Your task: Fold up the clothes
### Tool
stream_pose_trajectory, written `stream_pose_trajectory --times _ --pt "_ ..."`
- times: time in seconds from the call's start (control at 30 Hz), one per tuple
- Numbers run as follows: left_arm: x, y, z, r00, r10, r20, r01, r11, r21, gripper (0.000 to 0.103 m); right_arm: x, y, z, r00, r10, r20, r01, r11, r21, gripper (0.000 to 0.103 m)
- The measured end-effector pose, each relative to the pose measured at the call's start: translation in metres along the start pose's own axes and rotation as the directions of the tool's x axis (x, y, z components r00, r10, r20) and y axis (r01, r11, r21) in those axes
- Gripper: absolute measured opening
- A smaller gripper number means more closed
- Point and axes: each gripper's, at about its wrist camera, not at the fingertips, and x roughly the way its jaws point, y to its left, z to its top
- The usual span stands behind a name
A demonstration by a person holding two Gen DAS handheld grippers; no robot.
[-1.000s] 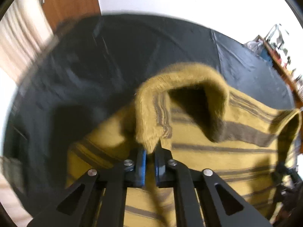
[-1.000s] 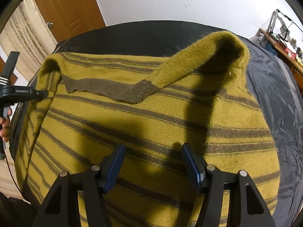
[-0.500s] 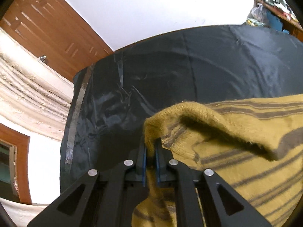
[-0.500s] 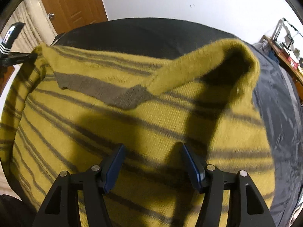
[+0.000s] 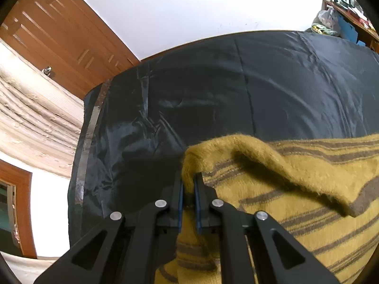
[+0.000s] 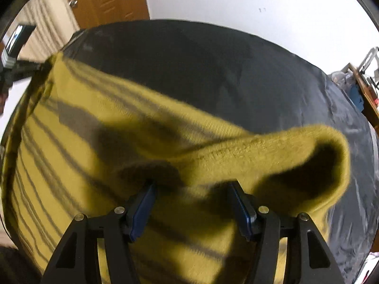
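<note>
A mustard-yellow sweater with dark brown stripes (image 5: 296,201) lies on a black cloth-covered table (image 5: 236,90). My left gripper (image 5: 188,184) is shut on a corner of the sweater at its left edge. In the right wrist view the sweater (image 6: 94,142) fills the lower frame, with a raised folded loop (image 6: 308,153) on the right. My right gripper (image 6: 191,191) is open, its blue pads low over the sweater beside that fold. The left gripper (image 6: 19,68) shows at the far left, holding the sweater's corner.
A wooden door (image 5: 59,35) and a pale curtain (image 5: 30,118) stand behind the table's left end. A cluttered shelf (image 5: 343,19) is at the far right. The black cloth (image 6: 260,71) lies bare beyond the sweater.
My left gripper has pulled the sweater corner out to the left and turned to face the table. My right gripper has moved forward and down toward the raised fold, still open.
</note>
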Motion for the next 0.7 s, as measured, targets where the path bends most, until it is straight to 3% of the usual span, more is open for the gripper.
stream_pose_trajectory --times 0.1,0.2,0.27,0.5,0.7 --pt "0.003 0.008 0.003 0.999 -0.045 -0.017 0.044 0.998 -0.048 0.012 -0.009 -0.016 0.016 0.997 -0.009 0.075 0.003 0.997 0.079 0.063" --pt "0.014 0.022 0.007 0.992 -0.117 -0.057 0.106 0.982 -0.159 0.016 -0.019 -0.045 0.024 0.984 0.052 0.171 -0.098 0.957 0.272 0.064" --pt "0.019 0.026 0.008 0.989 -0.131 -0.067 0.116 0.974 -0.193 0.018 -0.019 -0.057 0.026 0.98 0.064 0.191 -0.127 0.931 0.341 0.063" --pt "0.02 -0.003 0.006 0.999 -0.026 -0.038 0.024 0.999 -0.041 0.021 -0.01 -0.052 0.025 0.99 0.026 0.136 -0.064 0.956 0.285 0.063" --pt "0.026 -0.003 0.009 0.998 -0.043 -0.051 0.039 0.997 -0.06 0.022 -0.005 -0.042 0.034 0.993 0.02 0.119 -0.053 0.96 0.275 0.063"
